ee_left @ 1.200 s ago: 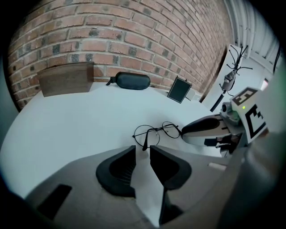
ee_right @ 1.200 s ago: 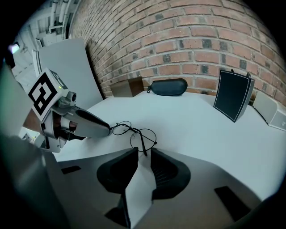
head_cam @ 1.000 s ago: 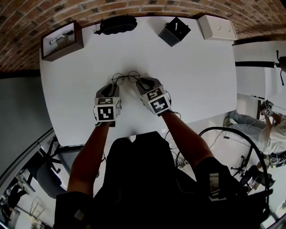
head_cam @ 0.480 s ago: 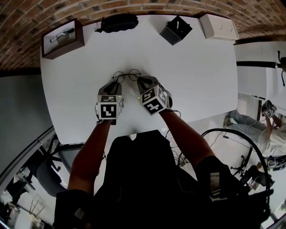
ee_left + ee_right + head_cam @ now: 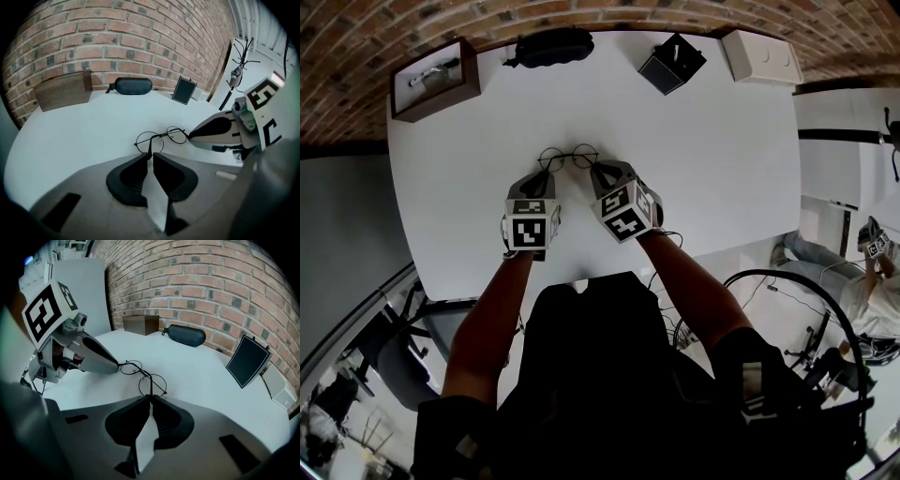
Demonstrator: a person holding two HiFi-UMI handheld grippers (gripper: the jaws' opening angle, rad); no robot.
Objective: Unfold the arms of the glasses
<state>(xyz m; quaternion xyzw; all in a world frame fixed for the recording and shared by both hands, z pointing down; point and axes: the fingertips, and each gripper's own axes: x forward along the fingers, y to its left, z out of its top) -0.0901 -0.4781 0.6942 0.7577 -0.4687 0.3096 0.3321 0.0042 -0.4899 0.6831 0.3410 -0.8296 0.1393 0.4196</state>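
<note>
The glasses [image 5: 567, 157] lie on the white table [image 5: 722, 169], just past the tips of both grippers. Their long side runs left to right, so each gripper is near 1 end. The left gripper [image 5: 151, 157] has just been closing its jaws and now pinches 1 thin arm of the glasses. The right gripper [image 5: 150, 398] is closed on the other arm. The glasses have 2 round lenses in a thin, dark wire frame.

I'm seeing soft, even light washing the white table [image 5: 722, 169] bright with only faint shadows, while fisheye distortion is bending the brick wall [image 5: 581, 14] at twelve o'clock and dark vignetting is eating both gripper views' corners.
</note>
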